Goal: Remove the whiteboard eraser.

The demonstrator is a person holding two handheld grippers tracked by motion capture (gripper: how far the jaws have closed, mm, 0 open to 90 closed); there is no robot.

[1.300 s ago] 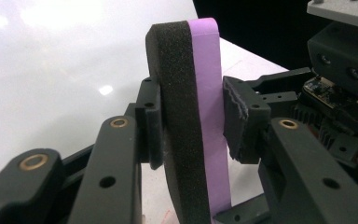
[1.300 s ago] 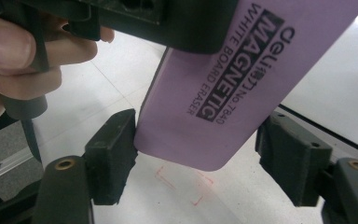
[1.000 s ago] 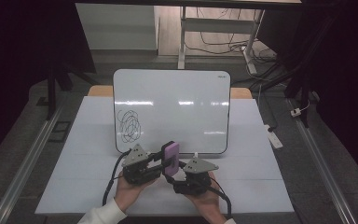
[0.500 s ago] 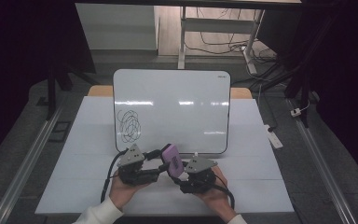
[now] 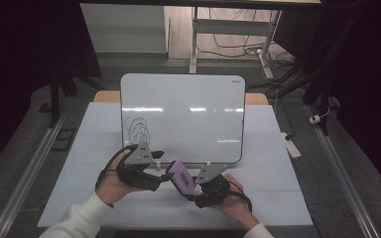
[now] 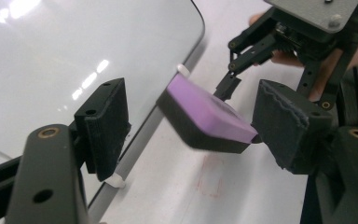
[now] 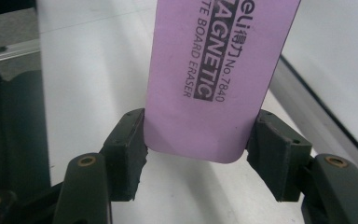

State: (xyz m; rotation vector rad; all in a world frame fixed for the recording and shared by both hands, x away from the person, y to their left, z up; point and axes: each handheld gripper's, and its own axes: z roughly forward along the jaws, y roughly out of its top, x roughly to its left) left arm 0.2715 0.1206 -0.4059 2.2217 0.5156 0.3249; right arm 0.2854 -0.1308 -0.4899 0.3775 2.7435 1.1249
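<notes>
A purple magnetic board eraser hangs tilted above the table's front. My right gripper is shut on its lower end, both pads pressed against its narrow sides; its jaws have just been closing on it. My left gripper stands open just left of the eraser. Its jaws have just been opening. In the left gripper view the eraser lies between the spread pads, with a wide gap at the left one. A whiteboard lies behind, with a black scribble at its lower left.
The white table carries the whiteboard, whose front edge runs just behind both grippers. A small white object lies at the table's right edge. Metal rails run along both sides.
My left gripper has opened off the eraser and drawn a little up and to the left. The eraser has tipped over while my right gripper keeps hold of it.
</notes>
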